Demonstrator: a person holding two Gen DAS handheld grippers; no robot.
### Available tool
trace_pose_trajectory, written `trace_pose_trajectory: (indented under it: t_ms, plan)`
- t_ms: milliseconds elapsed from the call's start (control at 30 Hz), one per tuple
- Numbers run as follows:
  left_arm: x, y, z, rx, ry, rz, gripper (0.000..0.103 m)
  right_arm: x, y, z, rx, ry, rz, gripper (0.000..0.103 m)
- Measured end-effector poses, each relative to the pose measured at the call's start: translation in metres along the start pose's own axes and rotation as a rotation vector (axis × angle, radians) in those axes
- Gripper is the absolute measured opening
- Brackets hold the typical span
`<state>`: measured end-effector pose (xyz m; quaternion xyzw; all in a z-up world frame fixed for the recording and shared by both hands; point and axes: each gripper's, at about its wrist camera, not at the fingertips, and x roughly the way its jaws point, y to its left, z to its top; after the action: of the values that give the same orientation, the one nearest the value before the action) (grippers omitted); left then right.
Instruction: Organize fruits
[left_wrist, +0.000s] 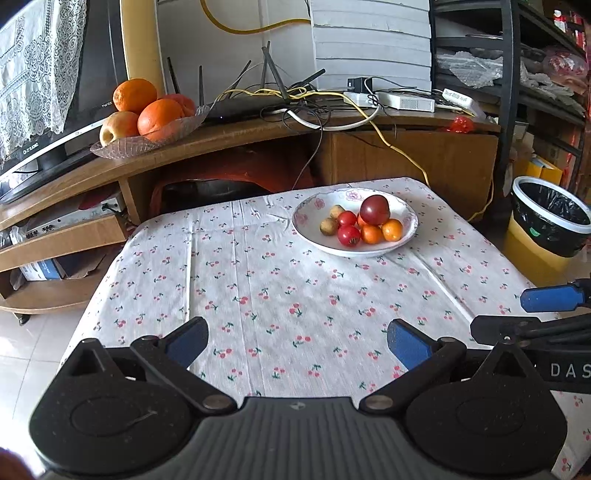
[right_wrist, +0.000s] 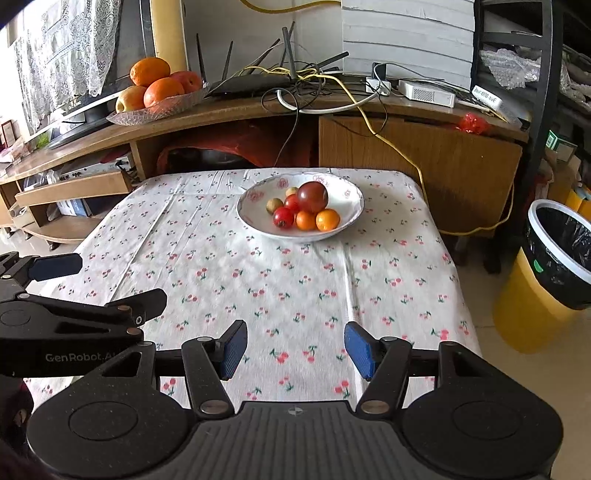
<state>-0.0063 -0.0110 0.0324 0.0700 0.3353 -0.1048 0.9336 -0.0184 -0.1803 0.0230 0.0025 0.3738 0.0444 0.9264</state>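
Observation:
A white flowered bowl (left_wrist: 404, 210) (right_wrist: 347, 195) sits at the far side of the cherry-print tablecloth (left_wrist: 277, 288) (right_wrist: 280, 273). It holds a large dark red tomato (left_wrist: 375, 209) (right_wrist: 312, 196), small red fruits (left_wrist: 348, 235) (right_wrist: 283, 217), small orange fruits (left_wrist: 392, 229) (right_wrist: 327, 220) and two brownish ones (left_wrist: 328, 226) (right_wrist: 274, 205). My left gripper (left_wrist: 297, 343) hangs open over the near edge, nothing between its blue pads. My right gripper (right_wrist: 295, 349) is open too, empty, beside the left one.
A glass dish (left_wrist: 122, 146) (right_wrist: 147, 114) with oranges and an apple stands on the wooden TV bench behind, with a router and tangled cables. A yellow bin (left_wrist: 546, 225) (right_wrist: 546, 273) with a black liner stands right of the table.

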Motion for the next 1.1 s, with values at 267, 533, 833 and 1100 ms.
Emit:
trace_pose_trajectory:
  t_ms: [267, 533, 833, 1100]
  plan:
    - [-0.008, -0.005, -0.010, 0.007, 0.019, -0.013, 0.103, -0.011, 0.003, -0.012, 0.006, 0.011, -0.004, 0.055]
    - [-0.012, -0.011, -0.019, 0.020, 0.032, -0.009, 0.103, -0.017, 0.003, -0.021, 0.026, 0.022, 0.001, 0.056]
    - [-0.015, -0.013, -0.024, 0.022, 0.039, 0.000, 0.103, -0.019, 0.004, -0.026, 0.027, 0.031, 0.002, 0.056]
    - [-0.015, -0.013, -0.026, 0.025, 0.046, 0.007, 0.103, -0.018, 0.005, -0.029, 0.021, 0.039, 0.000, 0.056]
